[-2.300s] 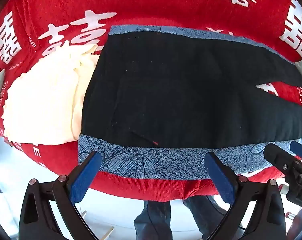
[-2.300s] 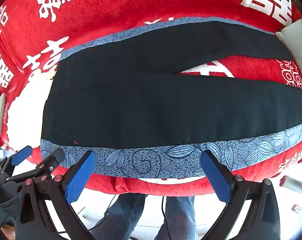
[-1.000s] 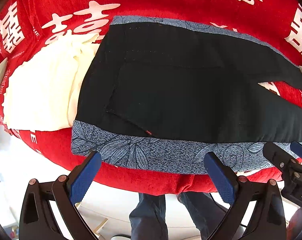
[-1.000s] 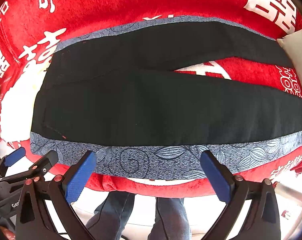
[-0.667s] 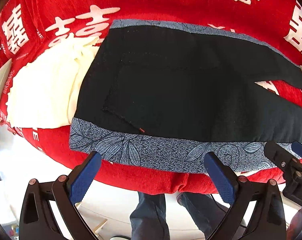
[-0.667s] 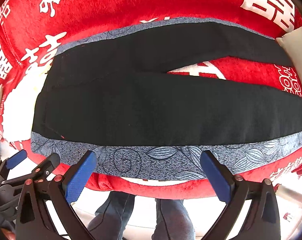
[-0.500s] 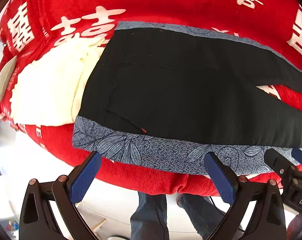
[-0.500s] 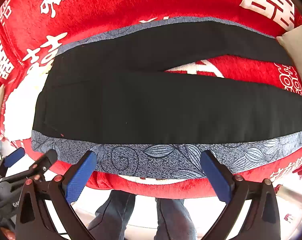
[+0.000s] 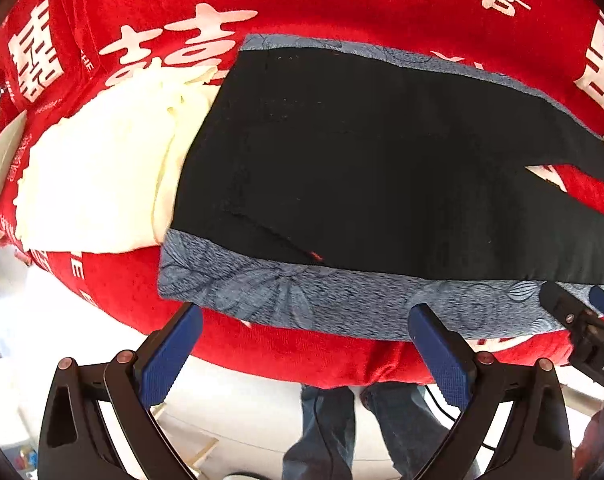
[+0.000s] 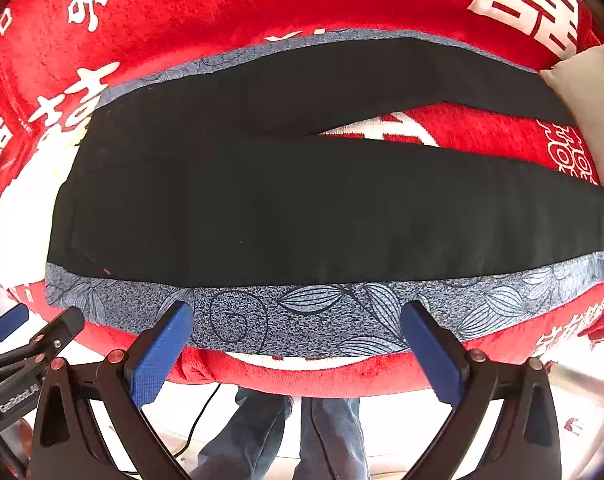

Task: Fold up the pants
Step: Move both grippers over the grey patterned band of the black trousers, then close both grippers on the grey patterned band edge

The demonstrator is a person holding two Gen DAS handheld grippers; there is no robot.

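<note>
Left hand-held gripper [image 9: 304, 334], right hand-held gripper [image 10: 295, 328] both agape.

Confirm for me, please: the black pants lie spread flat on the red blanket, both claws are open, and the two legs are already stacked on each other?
Not quite: the legs are apart. The right wrist view shows the pants with red blanket between them. Both the left claw and right claw are open.

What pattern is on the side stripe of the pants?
Blue-grey leaf and swirl print on the stripe of the black pants; clearest in the right wrist view.
</note>
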